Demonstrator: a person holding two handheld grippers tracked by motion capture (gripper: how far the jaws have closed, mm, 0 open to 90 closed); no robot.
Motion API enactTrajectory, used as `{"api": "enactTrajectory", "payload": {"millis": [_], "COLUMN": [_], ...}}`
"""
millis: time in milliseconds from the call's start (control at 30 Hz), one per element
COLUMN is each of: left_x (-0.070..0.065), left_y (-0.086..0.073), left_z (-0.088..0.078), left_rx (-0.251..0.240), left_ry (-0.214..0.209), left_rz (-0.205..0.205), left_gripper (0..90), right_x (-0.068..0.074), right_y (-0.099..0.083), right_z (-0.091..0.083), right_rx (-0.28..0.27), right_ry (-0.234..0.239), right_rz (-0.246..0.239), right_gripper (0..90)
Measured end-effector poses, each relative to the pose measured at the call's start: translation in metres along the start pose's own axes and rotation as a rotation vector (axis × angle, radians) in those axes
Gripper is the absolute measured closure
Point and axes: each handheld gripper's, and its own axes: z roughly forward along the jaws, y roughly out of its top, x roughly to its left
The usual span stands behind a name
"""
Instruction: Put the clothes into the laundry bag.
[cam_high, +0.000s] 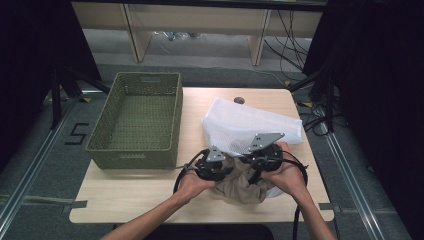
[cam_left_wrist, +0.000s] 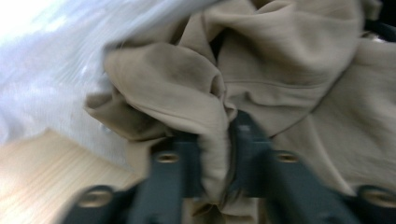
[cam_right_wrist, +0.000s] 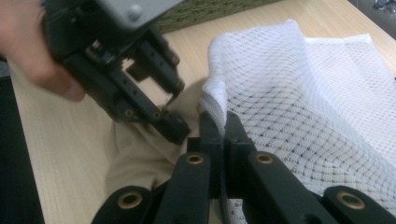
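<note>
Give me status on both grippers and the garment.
Left gripper shut on beige garment. Right gripper shut on white mesh bag rim. Garment partly inside bag. Green basket stands clear.

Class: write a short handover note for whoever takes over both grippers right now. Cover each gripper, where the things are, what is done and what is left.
Left gripper: shut on a fold of the beige garment.
Right gripper: shut on the rim of the white mesh bag.
Garment: bunched at the table's near edge at the bag's mouth, partly under the mesh.
Green basket: on the table's left, nothing visible in it.
Done: both grips made.
Left: probably work the garment through the bag's mouth; which way is unclear.
</note>
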Motion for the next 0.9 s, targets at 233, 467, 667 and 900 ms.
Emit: {"api": "enactTrajectory", "payload": {"millis": [233,467,667,900], "left_x": [-0.021,0.005,0.011,0.02], "left_y": [0.02,0.015,-0.002,-0.01], "left_z": [-0.004,0.016,-0.006,0.005], "left_rx": [-0.057,-0.067,-0.047,0.012], "left_ry": [-0.038,0.006,0.027,0.021], "left_rz": [0.099,-0.05,-0.09,-0.124], "left_gripper": [81.9,71.0,38.8,25.1], "right_x": [-0.001,0.004,0.0,0.002], "right_y": [0.003,-0.005,-0.017,-0.016], "right_z": [-0.01,-0.01,-0.008,-0.006], "right_rx": [-0.032,-0.011,0.008,0.01], "right_ry": [0.005,0.008,0.015,0.012], "right_rz": [0.005,-0.004,-0.002,0.006], "right_gripper": [90.0,90.0,90.0,89.9]}}
